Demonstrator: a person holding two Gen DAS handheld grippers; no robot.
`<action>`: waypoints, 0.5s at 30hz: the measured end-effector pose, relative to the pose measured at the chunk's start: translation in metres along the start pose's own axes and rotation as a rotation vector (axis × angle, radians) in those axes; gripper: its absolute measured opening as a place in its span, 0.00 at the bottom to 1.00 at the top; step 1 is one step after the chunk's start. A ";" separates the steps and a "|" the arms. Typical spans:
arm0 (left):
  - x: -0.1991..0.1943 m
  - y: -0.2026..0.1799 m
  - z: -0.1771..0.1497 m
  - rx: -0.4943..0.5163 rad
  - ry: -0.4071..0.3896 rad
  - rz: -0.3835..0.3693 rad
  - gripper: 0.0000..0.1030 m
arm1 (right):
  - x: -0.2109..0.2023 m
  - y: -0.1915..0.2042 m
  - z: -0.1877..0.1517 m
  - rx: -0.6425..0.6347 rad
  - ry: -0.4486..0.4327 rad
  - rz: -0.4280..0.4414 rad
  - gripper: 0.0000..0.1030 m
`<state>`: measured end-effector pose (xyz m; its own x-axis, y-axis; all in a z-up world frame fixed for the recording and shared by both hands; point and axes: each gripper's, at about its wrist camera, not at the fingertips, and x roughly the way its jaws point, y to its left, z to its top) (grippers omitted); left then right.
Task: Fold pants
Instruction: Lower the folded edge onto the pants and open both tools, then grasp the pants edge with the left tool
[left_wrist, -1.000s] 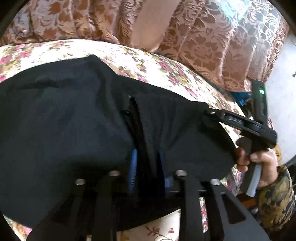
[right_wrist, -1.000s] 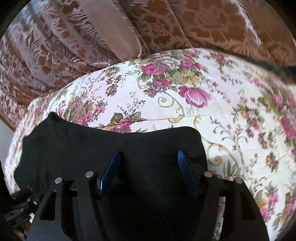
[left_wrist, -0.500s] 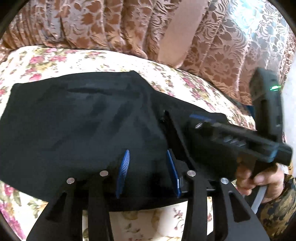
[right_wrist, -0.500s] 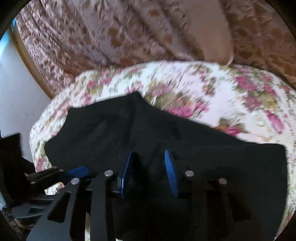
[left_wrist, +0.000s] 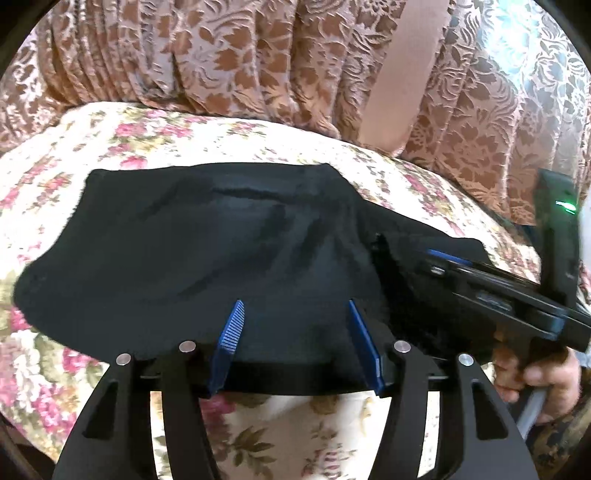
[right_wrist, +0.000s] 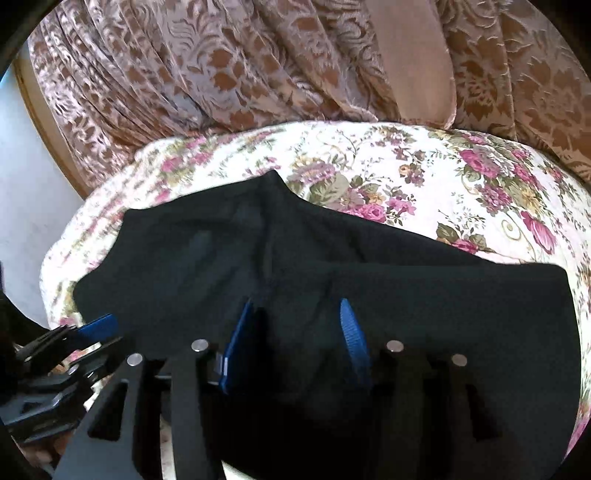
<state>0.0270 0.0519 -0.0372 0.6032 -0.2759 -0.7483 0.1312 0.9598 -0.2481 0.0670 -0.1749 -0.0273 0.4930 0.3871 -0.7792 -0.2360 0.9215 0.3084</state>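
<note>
The black pants (left_wrist: 207, 251) lie folded in a flat pile on the floral bedspread (left_wrist: 48, 184). My left gripper (left_wrist: 295, 306) is open, its blue pads just above the pile's near edge, holding nothing. My right gripper (right_wrist: 295, 306) is open over the same pants (right_wrist: 424, 314), pads spread above the cloth. In the left wrist view the right gripper's body (left_wrist: 491, 291) and the hand holding it sit at the pile's right end. In the right wrist view the left gripper's tip (right_wrist: 92, 328) shows at the pile's left end.
Brown patterned curtains (left_wrist: 258, 55) hang behind the bed (right_wrist: 461, 173). A pale wall (right_wrist: 22, 221) is at the left in the right wrist view. The bedspread extends around the pants on all sides.
My left gripper let go of the pants and opened wide; the cloth dropped flat onto the bed. My right gripper swung left over the pile and stays open.
</note>
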 end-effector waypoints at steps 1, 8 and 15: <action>-0.004 0.003 -0.001 -0.001 -0.012 0.025 0.63 | -0.004 0.002 -0.003 -0.006 -0.002 0.007 0.50; -0.029 0.019 -0.003 0.018 -0.088 0.203 0.66 | -0.033 -0.002 -0.028 0.014 -0.024 -0.003 0.59; -0.045 0.040 -0.004 -0.020 -0.097 0.257 0.66 | -0.030 -0.016 -0.048 0.058 0.019 -0.027 0.61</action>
<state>0.0016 0.1024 -0.0156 0.6873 -0.0162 -0.7262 -0.0511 0.9962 -0.0706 0.0157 -0.2026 -0.0348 0.4825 0.3622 -0.7975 -0.1735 0.9320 0.3183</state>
